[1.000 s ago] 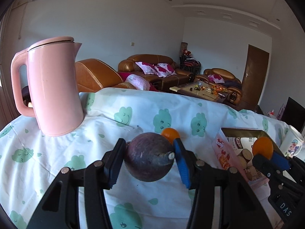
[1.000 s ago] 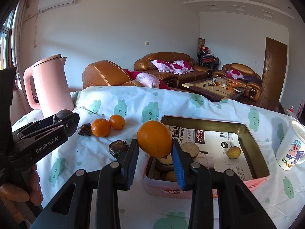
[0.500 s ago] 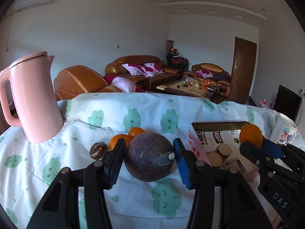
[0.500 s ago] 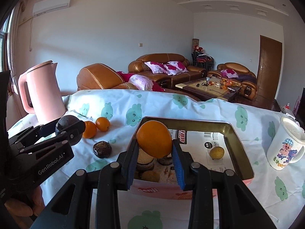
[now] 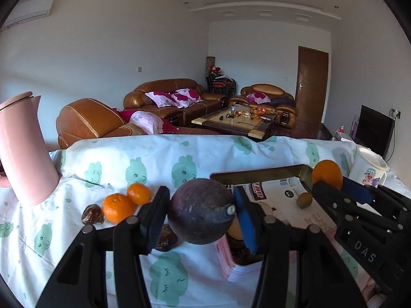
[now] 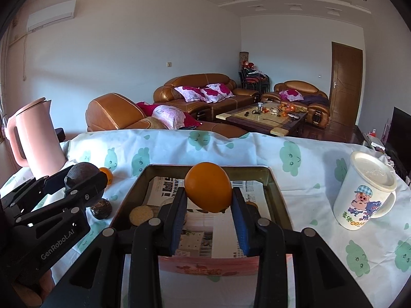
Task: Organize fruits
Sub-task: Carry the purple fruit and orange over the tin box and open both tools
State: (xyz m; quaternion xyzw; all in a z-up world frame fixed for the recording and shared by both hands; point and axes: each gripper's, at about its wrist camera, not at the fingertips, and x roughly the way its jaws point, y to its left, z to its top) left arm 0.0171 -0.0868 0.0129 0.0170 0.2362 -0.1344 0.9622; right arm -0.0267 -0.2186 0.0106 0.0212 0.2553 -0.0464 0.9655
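Both claws are loaded. The left claw [image 5: 200, 213] is clamped on a dark purple round fruit [image 5: 200, 210], held up in the air just left of the pink tin tray [image 6: 278, 202]. The right claw [image 6: 208, 202] is squeezing an orange [image 6: 208, 190], hanging over the tray, which sits mid-table towards the near edge on the white cloth with green clouds [image 6: 295, 154]. Inside the tray there's printed paper, a round cracker-looking thing [image 6: 141, 214] and a small yellowish fruit [image 5: 304, 200]. Out on the cloth left of the tray: two small oranges [image 5: 118, 208] touching each other, plus a couple of dark wrinkly fruits [image 5: 92, 214]. A pink kettle [image 6: 36, 138] stands by the table's far left corner, and a cartoon pig mug [image 6: 364, 192] by the right edge.
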